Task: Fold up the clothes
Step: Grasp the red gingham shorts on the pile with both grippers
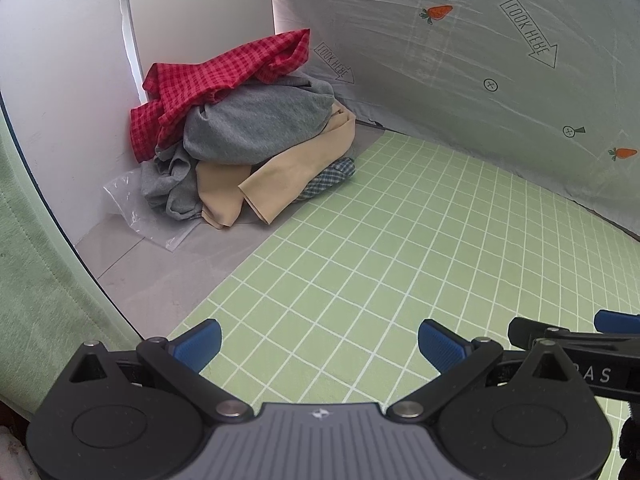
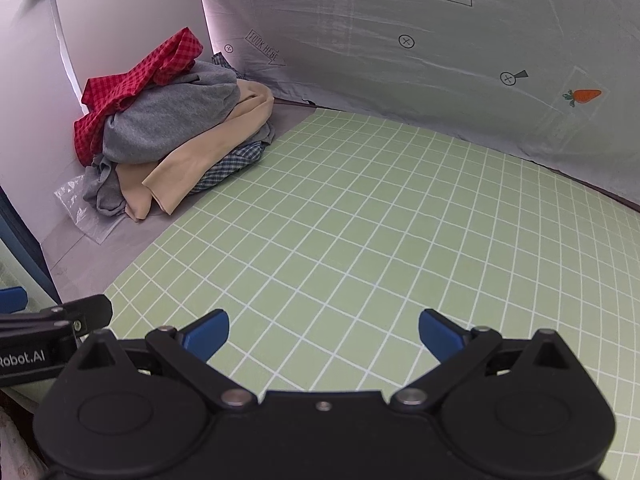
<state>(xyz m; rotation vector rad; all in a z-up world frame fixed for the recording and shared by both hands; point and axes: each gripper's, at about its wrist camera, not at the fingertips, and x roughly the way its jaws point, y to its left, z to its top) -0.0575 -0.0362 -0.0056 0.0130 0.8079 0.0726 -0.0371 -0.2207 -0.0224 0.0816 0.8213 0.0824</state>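
Note:
A heap of unfolded clothes lies in the far left corner: a red checked garment [image 1: 224, 80] [image 2: 136, 76] on top, a grey one [image 1: 260, 124] [image 2: 168, 120], a beige one [image 1: 296, 168] [image 2: 208, 148] and a blue plaid one [image 1: 332, 180] [image 2: 228, 168] underneath. My left gripper [image 1: 320, 346] is open and empty over the green grid mat [image 1: 400, 260], well short of the heap. My right gripper [image 2: 324, 336] is open and empty over the same mat [image 2: 360, 220]. The two grippers are side by side; each shows at the edge of the other's view.
A clear plastic bag [image 1: 136, 216] [image 2: 80, 212] lies under the heap on the grey surface. A white panel [image 1: 60, 100] stands at the left. A grey printed cloth backdrop [image 1: 480, 60] [image 2: 440, 40] runs along the back. A green fabric edge [image 1: 32, 260] is at the left.

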